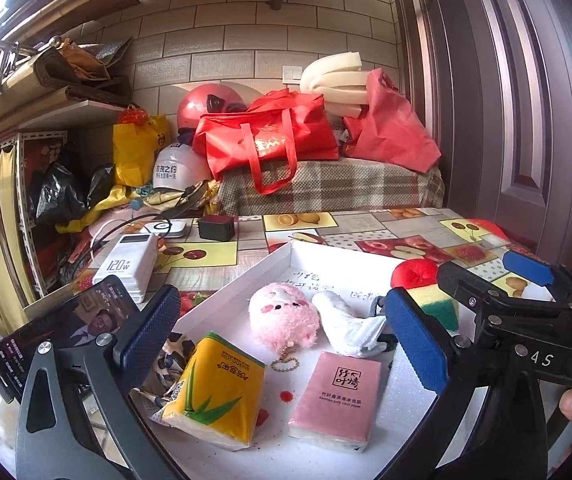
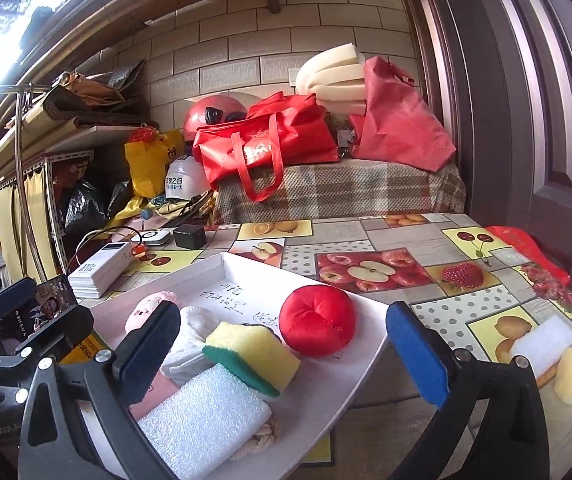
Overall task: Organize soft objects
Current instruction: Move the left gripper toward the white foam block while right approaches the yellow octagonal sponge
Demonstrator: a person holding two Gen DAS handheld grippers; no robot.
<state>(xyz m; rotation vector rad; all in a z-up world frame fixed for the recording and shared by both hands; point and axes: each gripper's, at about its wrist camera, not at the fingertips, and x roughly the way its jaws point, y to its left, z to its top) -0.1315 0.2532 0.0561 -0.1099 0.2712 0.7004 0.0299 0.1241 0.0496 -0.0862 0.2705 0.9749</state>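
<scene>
The white power bank [image 1: 128, 258] on the tabletop says "120W" in big print – easy to read in the left wrist view. The pink tissue pack [image 1: 335, 396] in the white tray [image 1: 222, 292] has Chinese characters in a small box and a tiny English line under them, "Bamboo pulp color paper" as far as I can make out. The yellow tissue pack [image 1: 218, 392] carries red Chinese lettering, sideways. The white helmet [image 1: 176, 170] has dark Chinese print – too small for me. Handwritten scribbles on the tray floor, unreadable. The right claw's black frame [image 1: 525, 344] reads "4S".
</scene>
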